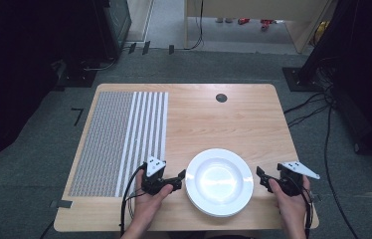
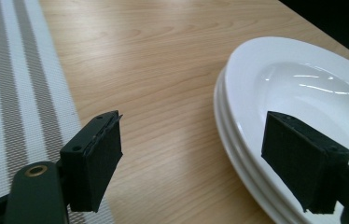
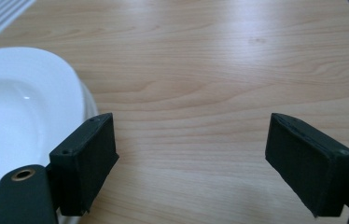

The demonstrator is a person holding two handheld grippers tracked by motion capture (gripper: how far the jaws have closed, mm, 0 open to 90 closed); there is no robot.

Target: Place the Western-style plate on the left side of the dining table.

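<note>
Black jaws: we hold both grippers wide apart and empty.
Left gripper (image 1: 180, 177): its right jaw sits over the plate stack's left rim, nearer of the two.
Right gripper (image 1: 262, 177): just right of the stack, not touching.
Plates (image 1: 219, 181): white, glossy, round, stacked, between the grippers at the wooden table's (image 1: 238, 124) near edge.
Placemat (image 1: 122, 139): striped, far left.

There are no words, numbers or signs to read here, not on the table, the plates, the mat or the grippers.
</note>
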